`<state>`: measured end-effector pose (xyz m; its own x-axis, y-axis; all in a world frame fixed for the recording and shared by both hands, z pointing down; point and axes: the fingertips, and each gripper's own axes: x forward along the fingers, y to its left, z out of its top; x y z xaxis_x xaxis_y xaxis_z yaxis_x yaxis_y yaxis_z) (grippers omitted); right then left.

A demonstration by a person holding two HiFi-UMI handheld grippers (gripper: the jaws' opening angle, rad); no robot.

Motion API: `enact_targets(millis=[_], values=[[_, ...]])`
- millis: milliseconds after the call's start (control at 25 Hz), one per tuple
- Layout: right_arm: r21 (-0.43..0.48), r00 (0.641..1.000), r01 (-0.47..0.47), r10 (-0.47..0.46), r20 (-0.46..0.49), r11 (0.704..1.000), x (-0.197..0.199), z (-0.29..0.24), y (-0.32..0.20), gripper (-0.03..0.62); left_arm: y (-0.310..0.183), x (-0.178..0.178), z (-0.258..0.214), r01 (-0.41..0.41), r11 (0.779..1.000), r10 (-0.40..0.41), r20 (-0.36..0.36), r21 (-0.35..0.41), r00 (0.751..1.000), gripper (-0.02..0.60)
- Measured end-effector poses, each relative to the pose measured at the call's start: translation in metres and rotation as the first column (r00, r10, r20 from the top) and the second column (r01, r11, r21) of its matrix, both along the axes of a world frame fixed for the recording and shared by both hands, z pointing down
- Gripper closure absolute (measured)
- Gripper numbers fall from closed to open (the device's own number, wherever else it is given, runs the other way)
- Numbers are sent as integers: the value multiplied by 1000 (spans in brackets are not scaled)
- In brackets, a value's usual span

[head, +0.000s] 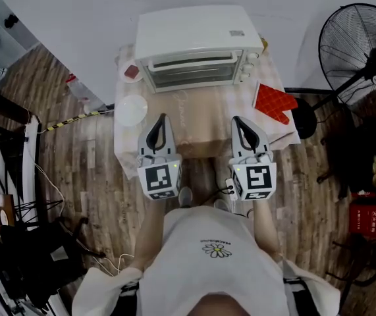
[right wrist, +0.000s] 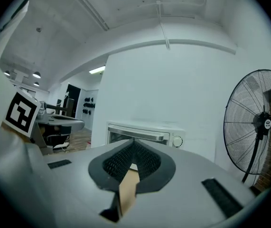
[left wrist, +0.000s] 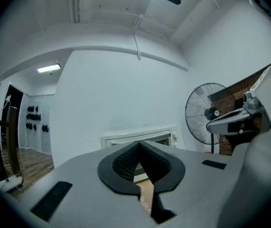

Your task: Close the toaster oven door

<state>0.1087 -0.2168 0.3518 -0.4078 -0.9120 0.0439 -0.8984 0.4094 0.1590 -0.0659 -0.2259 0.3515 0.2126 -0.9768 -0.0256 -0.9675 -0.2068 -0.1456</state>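
Note:
The white toaster oven stands at the back of a small table. Its glass door stands upright against the front, handle bar at the top. It also shows straight ahead in the left gripper view and the right gripper view. My left gripper hovers over the table's front left part, well short of the oven. Its jaws are shut with nothing between them. My right gripper hangs level with it at the front right, tips together and empty.
A red oven mitt lies on the table's right edge. A white bowl and a small dish sit on the left side. A black standing fan is on the right, and cables and black gear clutter the floor at left.

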Motion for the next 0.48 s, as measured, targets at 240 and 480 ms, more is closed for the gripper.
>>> enact_targets(millis=[240, 480], values=[[-18, 1000, -21, 22, 15, 1000, 4, 4, 4, 583, 6, 5, 5, -3, 1000, 3, -2, -6, 1000, 568], [-14, 1000, -26, 26, 13, 1000, 9, 2, 2, 583, 5, 3, 6, 21, 1000, -21, 13, -23, 1000, 568]])
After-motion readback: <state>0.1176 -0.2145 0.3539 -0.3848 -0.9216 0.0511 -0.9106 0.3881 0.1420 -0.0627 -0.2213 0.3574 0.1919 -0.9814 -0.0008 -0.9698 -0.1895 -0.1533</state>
